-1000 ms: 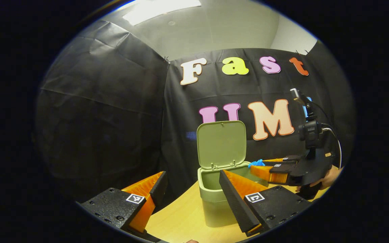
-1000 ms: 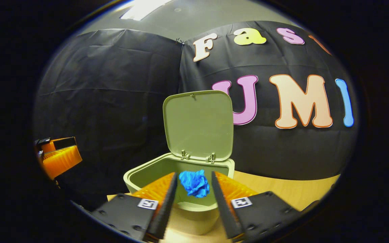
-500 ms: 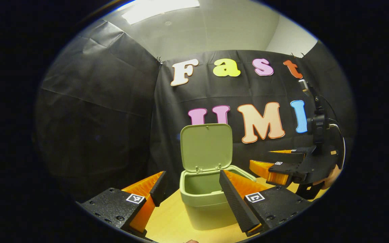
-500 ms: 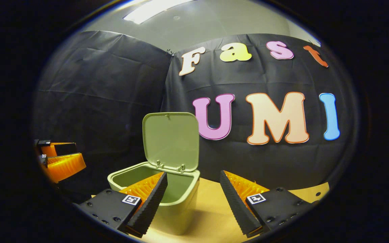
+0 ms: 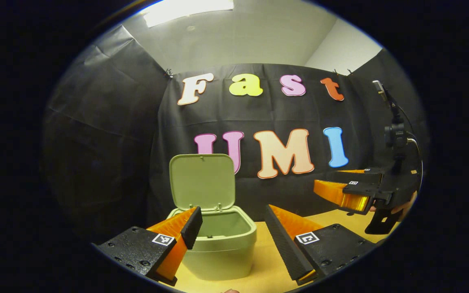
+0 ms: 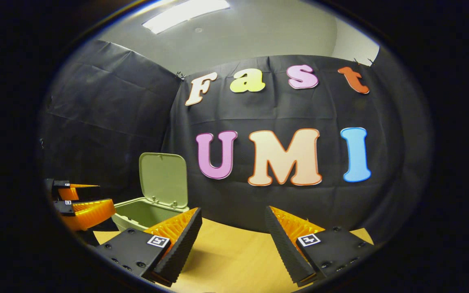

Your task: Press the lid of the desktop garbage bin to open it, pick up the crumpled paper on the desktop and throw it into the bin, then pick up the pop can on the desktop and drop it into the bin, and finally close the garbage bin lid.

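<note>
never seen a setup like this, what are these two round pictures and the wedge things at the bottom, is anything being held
These are two handheld tools, not a robot arm. A person carries a two-finger gripper in each hand, and a fisheye camera rides on each one, looking forward along its fingers. The wedges at the bottom of each picture are that gripper's own fingers.

In the left gripper view you see the left gripper up close, and farther off at the right edge the right gripper with a bit of the hand holding it. The right gripper view looks along the right gripper's fingers, with the left gripper off to the side.

On the wooden table stands a green bin with its lid tipped up, so it is open. Both grippers are open and hold nothing.
</note>
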`<state>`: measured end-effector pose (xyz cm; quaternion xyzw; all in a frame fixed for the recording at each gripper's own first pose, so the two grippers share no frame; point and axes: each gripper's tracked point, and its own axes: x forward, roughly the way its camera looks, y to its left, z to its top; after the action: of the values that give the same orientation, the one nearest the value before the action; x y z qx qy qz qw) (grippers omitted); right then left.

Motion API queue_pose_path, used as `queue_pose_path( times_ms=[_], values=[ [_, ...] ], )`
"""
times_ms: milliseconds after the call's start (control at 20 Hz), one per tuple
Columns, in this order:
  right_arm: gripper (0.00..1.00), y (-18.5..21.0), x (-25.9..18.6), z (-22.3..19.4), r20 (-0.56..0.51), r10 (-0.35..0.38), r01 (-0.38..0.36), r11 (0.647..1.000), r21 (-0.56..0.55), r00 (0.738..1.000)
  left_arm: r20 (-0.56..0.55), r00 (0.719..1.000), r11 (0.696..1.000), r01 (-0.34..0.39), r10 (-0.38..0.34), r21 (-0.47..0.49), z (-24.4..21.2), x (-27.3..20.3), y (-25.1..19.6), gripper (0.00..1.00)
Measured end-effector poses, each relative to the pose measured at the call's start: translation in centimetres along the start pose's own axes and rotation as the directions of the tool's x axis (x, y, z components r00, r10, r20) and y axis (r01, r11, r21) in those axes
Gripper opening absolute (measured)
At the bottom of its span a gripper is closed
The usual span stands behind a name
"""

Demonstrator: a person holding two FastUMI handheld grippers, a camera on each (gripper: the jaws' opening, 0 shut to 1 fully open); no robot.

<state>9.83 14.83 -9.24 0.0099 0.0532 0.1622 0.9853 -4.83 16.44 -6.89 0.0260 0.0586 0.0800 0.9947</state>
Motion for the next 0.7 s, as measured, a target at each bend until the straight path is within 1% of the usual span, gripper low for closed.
queue_pose_path(
  times_ms=[150, 200, 250, 300, 450, 600, 700],
  values=[
    [0.98, -4.7, -2.5, 0.4, 0.000, -0.069, 0.069, 0.998, -0.015, 0.998, -0.010, 0.998, 0.998, 0.058, -0.058, -0.011, -0.8, 0.6, -3.5, 0.92],
    [0.98, -6.2, -3.3, 0.5, -0.001, -0.092, 0.092, 0.996, -0.018, 0.996, -0.014, 0.997, 0.997, 0.077, -0.077, -0.016, -1.2, 0.8, -4.7, 0.94],
    [0.98, -7.8, -4.0, 0.5, -0.003, -0.118, 0.118, 0.993, -0.022, 0.993, -0.026, 0.995, 0.995, 0.094, -0.094, -0.018, -1.7, 0.9, -5.9, 0.92],
    [0.98, -9.4, -4.7, 0.5, -0.006, -0.141, 0.140, 0.990, -0.023, 0.990, -0.042, 0.993, 0.994, 0.111, -0.112, -0.021, -2.5, 1.0, -7.0, 0.94],
    [0.98, -13.5, -7.0, 0.6, -0.011, -0.208, 0.208, 0.978, -0.020, 0.978, -0.079, 0.984, 0.987, 0.157, -0.159, -0.038, -4.3, 0.9, -10.3, 0.92],
    [0.98, -16.7, -9.0, 0.8, -0.018, -0.255, 0.255, 0.967, -0.022, 0.967, -0.128, 0.973, 0.981, 0.190, -0.194, -0.043, -7.1, 0.4, -13.3, 0.93],
    [0.98, -18.4, -10.1, 0.8, -0.025, -0.273, 0.273, 0.962, -0.025, 0.962, -0.159, 0.965, 0.978, 0.202, -0.207, -0.049, -8.9, 0.0, -14.9, 0.93]
  ],
)
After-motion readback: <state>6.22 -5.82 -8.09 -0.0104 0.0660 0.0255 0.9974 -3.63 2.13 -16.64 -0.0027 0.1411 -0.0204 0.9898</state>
